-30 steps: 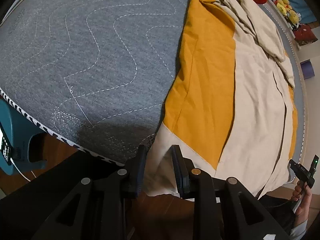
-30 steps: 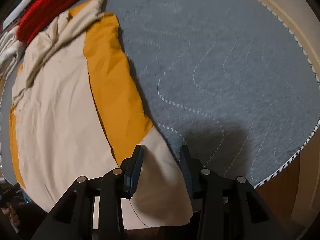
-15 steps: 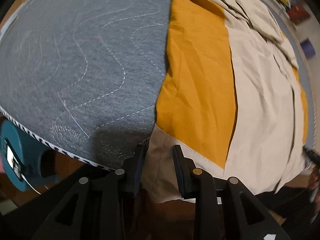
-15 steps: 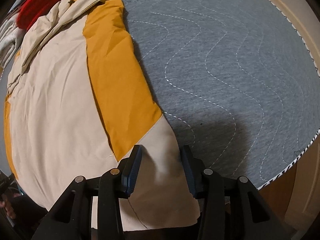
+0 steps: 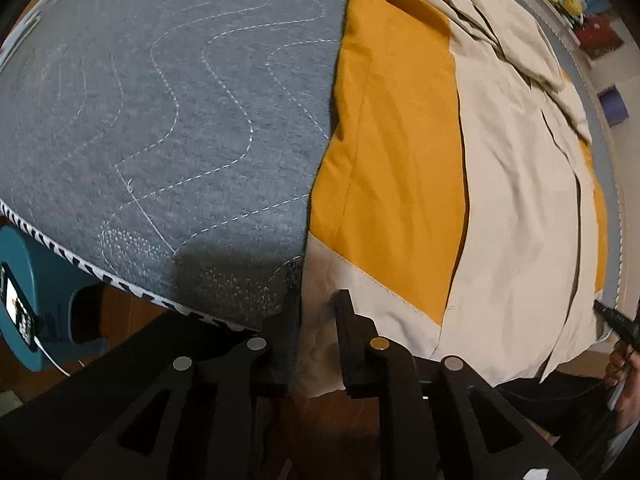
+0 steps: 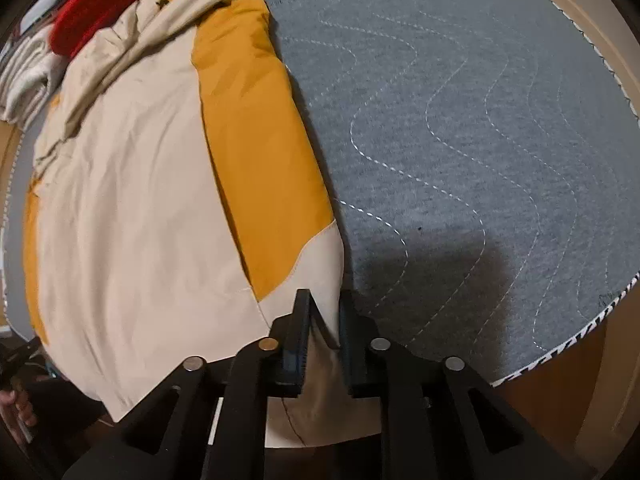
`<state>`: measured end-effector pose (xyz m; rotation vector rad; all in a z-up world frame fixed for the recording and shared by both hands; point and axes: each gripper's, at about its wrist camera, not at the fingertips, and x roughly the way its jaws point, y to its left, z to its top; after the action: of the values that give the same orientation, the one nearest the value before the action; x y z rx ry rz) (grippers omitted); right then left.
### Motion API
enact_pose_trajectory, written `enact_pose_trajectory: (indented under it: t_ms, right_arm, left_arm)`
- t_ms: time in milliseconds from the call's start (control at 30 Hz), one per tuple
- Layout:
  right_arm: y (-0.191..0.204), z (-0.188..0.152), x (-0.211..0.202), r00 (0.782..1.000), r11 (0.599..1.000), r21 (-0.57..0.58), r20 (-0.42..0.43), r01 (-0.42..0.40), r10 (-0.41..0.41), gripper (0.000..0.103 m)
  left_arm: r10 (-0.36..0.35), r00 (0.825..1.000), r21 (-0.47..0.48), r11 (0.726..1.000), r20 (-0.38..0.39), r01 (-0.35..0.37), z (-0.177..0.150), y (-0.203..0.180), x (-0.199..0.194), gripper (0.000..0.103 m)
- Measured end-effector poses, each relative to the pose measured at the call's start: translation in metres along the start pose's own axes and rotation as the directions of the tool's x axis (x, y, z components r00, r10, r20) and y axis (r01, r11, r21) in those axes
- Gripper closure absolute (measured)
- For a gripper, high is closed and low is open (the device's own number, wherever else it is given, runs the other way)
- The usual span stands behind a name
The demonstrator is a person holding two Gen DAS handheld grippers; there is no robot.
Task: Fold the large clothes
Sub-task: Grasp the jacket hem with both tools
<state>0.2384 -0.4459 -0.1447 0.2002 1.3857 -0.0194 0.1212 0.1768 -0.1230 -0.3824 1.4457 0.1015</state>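
Basically the jacket (image 5: 508, 184) lies flat with sides folded in, left gripper (image 5: 318, 300) and right gripper (image 6: 325, 298) just closed onto its near hem corners (image 6: 328, 280), lengthwise fold not yet made.

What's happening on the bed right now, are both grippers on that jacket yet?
A person is working a cream and orange jacket spread on the grey quilted bed. The left gripper pinches one cream hem corner at the bed's near edge. The right gripper has just been closing and now pinches the other hem corner. The garment lies flat, not yet folded from the hem.
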Motion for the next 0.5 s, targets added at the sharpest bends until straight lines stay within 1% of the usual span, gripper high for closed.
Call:
enact_pose_trajectory:
  t_ms: [167, 233, 267, 300, 333, 367, 500]
  right_arm:
    - [0.008, -0.003, 0.002, 0.999, 0.998, -0.046, 0.003, 0.041, -0.04, 0.085]
    - [0.012, -0.003, 0.003, 0.999, 0.997, -0.053, 0.006, 0.047, -0.047, 0.086]
    - [0.014, -0.003, 0.004, 0.999, 0.997, -0.057, 0.009, 0.049, -0.049, 0.088]
    - [0.017, -0.003, 0.004, 0.999, 0.997, -0.06, 0.013, 0.049, -0.048, 0.09]
    - [0.023, -0.002, 0.004, 0.999, 0.997, -0.062, 0.017, 0.044, -0.043, 0.095]
    - [0.026, -0.001, 0.002, 0.999, 0.997, -0.065, 0.025, 0.04, -0.038, 0.096]
    - [0.027, -0.002, -0.011, 0.998, 0.997, -0.069, 0.053, 0.024, -0.021, 0.099]
  left_arm:
    - [0.014, 1.0, 0.011, 1.0, 0.008, -0.015, 0.002, -0.006, 0.004, 0.085]
    - [0.033, 0.999, 0.031, 0.999, 0.015, -0.034, 0.002, -0.013, 0.005, 0.085]
    - [0.044, 0.999, 0.044, 0.998, 0.019, -0.045, 0.001, -0.015, 0.004, 0.088]
    - [0.052, 0.998, 0.055, 0.997, 0.023, -0.053, 0.001, -0.016, 0.004, 0.093]
    - [0.048, 0.998, 0.059, 0.997, 0.028, -0.05, 0.001, -0.018, 0.003, 0.095]
    - [0.041, 0.999, 0.06, 0.997, 0.031, -0.043, 0.003, -0.021, 0.003, 0.097]
    - [0.024, 0.997, 0.08, 0.996, 0.068, -0.029, 0.001, -0.026, -0.014, 0.1]
